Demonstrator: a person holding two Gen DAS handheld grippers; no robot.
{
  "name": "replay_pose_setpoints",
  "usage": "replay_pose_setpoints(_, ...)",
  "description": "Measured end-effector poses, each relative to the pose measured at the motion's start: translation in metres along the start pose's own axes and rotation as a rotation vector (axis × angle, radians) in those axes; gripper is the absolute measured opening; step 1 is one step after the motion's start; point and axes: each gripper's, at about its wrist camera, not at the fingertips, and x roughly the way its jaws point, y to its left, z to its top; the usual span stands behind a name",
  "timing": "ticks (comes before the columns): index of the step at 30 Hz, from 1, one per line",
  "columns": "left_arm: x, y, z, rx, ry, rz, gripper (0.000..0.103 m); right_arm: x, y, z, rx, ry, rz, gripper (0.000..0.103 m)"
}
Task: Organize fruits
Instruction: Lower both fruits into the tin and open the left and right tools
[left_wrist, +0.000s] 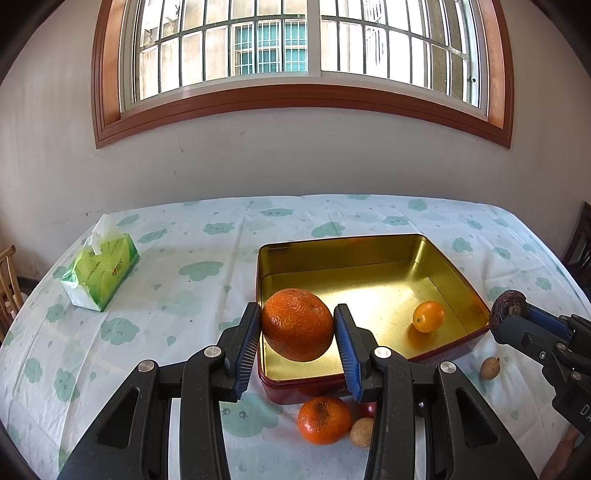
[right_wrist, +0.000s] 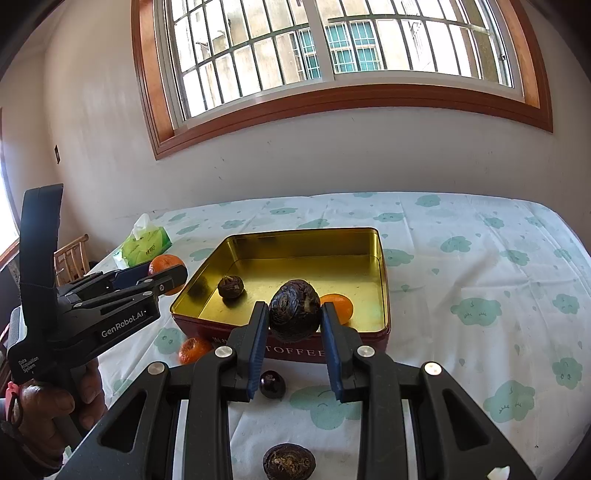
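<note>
My left gripper (left_wrist: 297, 334) is shut on a large orange (left_wrist: 297, 325), held above the near left corner of an open gold tin (left_wrist: 369, 254). A small orange (left_wrist: 428, 316) lies inside the tin. My right gripper (right_wrist: 294, 325) is shut on a dark wrinkled fruit (right_wrist: 294, 314), held above the tin's near rim (right_wrist: 295, 334); it also shows in the left wrist view (left_wrist: 508, 312). In the right wrist view a dark fruit (right_wrist: 229, 286) and the small orange (right_wrist: 338, 305) lie in the tin.
On the cloth before the tin lie an orange (left_wrist: 324, 420) and two small brown fruits (left_wrist: 362, 432) (left_wrist: 489, 368). Two dark fruits (right_wrist: 272, 384) (right_wrist: 289, 461) lie near the right gripper. A green tissue pack (left_wrist: 99, 273) stands at far left.
</note>
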Motion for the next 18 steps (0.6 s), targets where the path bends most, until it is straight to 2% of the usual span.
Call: replay_pose_setpoints(18,0.017,0.0,0.006,-0.001,0.006,0.008,0.041,0.016,-0.002,0.007,0.0,0.003,0.001,0.026)
